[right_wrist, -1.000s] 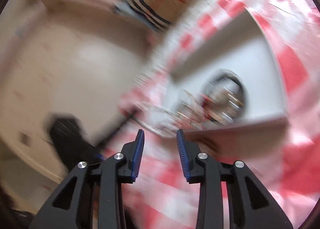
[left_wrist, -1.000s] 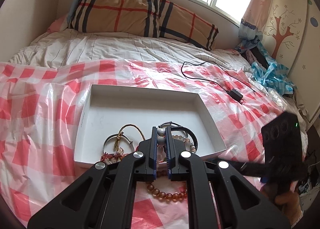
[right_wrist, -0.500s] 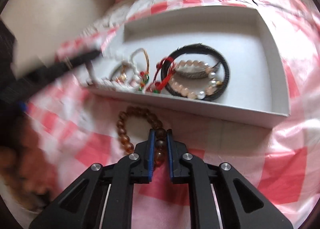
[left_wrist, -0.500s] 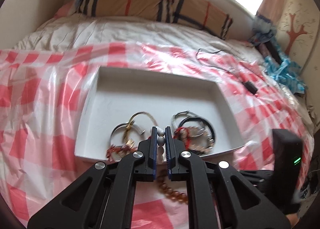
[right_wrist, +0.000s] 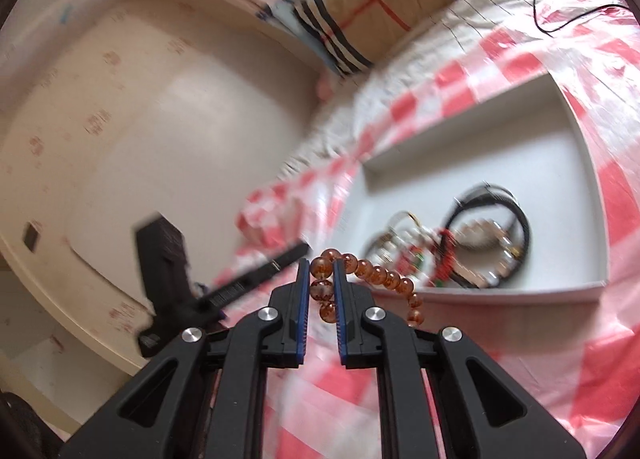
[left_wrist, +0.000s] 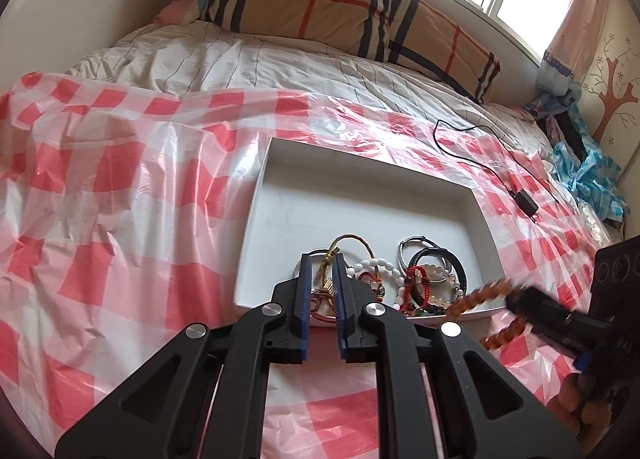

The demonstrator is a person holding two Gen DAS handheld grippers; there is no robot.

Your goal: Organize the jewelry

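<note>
Since half a second back, the amber bead bracelet (right_wrist: 362,273) has been lifted off the bed (left_wrist: 120,187) by the right hand-held gripper (right_wrist: 321,279), clamped on a few beads, the rest dangling just short of the white tray (left_wrist: 280,187). The left hand-held gripper (left_wrist: 321,291) has let go of the white bead bracelet (left_wrist: 376,271), now lying in the tray, and sits slightly apart, empty. Amber strand's probably light, floppy, beads slick; best pinched across the beads.
</note>
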